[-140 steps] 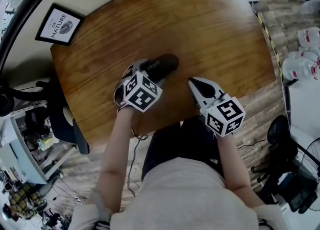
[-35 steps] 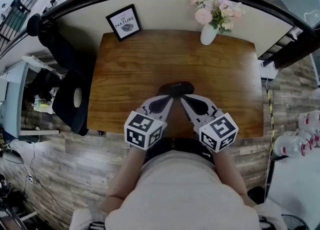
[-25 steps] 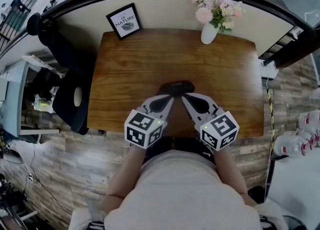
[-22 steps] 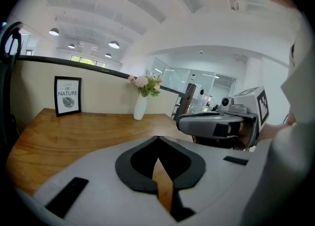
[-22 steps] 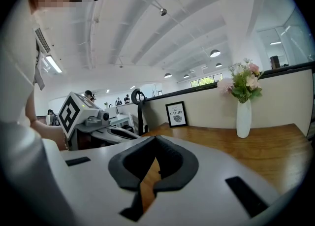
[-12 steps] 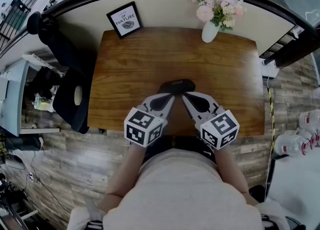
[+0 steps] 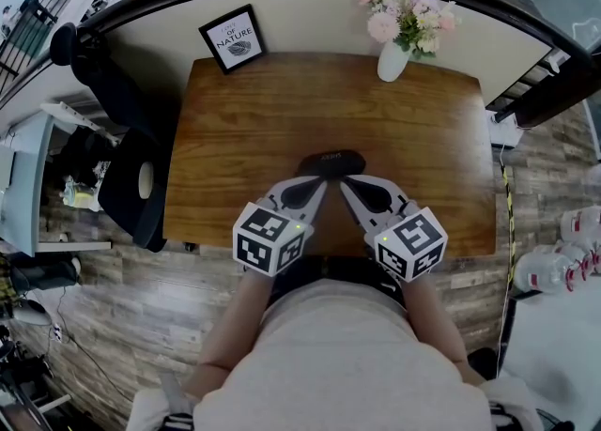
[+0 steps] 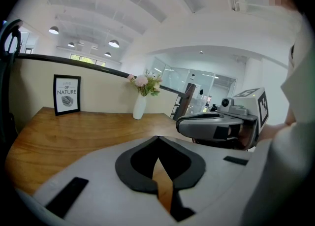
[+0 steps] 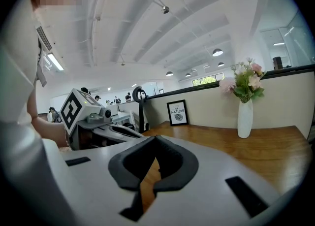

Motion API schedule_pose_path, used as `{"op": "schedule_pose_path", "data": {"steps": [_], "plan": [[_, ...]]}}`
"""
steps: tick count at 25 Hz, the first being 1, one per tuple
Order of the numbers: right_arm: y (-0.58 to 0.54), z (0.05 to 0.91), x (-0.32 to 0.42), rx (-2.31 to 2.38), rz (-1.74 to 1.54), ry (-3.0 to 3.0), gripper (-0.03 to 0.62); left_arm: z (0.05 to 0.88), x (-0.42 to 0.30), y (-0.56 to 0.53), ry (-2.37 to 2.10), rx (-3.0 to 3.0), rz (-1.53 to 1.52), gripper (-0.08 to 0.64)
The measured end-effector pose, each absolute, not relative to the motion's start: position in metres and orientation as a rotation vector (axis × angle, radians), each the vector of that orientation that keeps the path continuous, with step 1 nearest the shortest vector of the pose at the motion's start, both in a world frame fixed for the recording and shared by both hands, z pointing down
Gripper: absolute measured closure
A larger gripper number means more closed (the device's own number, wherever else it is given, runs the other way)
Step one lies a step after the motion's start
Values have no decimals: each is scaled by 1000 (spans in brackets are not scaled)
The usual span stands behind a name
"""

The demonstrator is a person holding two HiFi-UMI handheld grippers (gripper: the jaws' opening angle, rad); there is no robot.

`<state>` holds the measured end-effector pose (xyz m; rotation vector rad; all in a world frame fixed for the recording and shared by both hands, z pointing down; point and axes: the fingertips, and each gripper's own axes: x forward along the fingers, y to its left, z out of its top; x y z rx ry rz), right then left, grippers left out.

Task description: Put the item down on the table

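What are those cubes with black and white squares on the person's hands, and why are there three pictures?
The person holds a tool in each hand, a pincer with two jaws. The cubes are part of those tools. One picture comes from a camera on the person's head, looking down. It shows the left gripper and the right gripper over a wooden table. The other two come from small cameras riding on each gripper, looking along its jaws. On the table are a dark item, a framed picture and a vase of flowers. Both grippers are shut and hold nothing. The dark item rests on the table just past their tips.
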<state>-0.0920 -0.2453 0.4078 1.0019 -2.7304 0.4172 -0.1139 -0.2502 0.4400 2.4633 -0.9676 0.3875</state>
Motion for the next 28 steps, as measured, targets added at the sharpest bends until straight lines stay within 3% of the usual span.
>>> {"op": "schedule_pose_path", "data": {"steps": [28], "plan": [[-244,411,-91,1016,428,-2730,583,447,-112,-246,-959,2454,394,549]]}}
